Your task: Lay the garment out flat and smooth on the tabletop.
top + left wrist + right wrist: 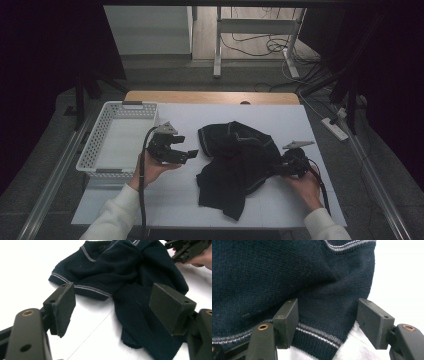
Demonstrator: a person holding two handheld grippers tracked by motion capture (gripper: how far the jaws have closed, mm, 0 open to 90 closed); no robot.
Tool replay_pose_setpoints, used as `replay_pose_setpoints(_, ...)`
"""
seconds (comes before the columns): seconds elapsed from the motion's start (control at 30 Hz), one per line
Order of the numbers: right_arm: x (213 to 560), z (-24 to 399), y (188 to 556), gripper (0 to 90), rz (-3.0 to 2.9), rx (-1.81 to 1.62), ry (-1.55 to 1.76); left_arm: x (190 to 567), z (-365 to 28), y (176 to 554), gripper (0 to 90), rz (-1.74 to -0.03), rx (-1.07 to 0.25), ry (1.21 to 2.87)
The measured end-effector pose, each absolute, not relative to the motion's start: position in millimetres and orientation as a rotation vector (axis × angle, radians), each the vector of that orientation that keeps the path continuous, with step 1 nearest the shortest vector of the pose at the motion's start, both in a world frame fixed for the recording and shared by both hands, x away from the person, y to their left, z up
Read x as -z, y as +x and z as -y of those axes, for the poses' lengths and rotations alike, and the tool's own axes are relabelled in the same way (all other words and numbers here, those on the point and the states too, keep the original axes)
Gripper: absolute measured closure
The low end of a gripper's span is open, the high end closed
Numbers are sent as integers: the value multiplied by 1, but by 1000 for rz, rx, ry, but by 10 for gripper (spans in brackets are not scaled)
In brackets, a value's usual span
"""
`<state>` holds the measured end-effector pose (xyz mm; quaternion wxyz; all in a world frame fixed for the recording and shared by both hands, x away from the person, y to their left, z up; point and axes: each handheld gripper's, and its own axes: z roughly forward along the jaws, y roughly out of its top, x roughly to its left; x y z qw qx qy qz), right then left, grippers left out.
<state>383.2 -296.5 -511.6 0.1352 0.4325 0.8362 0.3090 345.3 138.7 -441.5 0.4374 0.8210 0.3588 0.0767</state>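
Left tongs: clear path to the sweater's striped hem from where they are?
Probably yes. The left tongs stand open and hold nothing, with bare table up to the dark sweater and its striped hem.

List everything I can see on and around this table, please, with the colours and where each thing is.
sweater: one, dark navy with pale stripes at its edges, crumpled on the middle of the table
basket: one, white, perforated, at the table's left edge
table: one, white top, wooden edge at the far side
power strip: one, white, on the floor to the right
cables: several, dark, on the floor beyond the table
left gripper: one, black, jaws open, just left of the sweater
right gripper: one, black, jaws open astride the sweater's striped hem
sleeves: two, white, at the near edge
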Motion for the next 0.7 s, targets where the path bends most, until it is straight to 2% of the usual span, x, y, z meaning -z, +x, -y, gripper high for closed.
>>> replay_pose_setpoints(0.2, 510, 297, 383, 444, -2433, -887, 1268, 441, -140, 345, 218, -892, -190, 2039)
replay_pose_setpoints(0.37, 509, 297, 383, 613, -2472, -915, 1265, 441, -139, 345, 218, -890, -192, 2041)
replay_pose_setpoints(0.5, 506, 295, 379, 791, -2473, -901, 1205, 442, -140, 345, 218, -892, -191, 2042)
replay_pose_setpoints(0.7, 504, 294, 377, 833, -2463, -844, 1129, 441, -141, 345, 218, -895, -192, 2039)
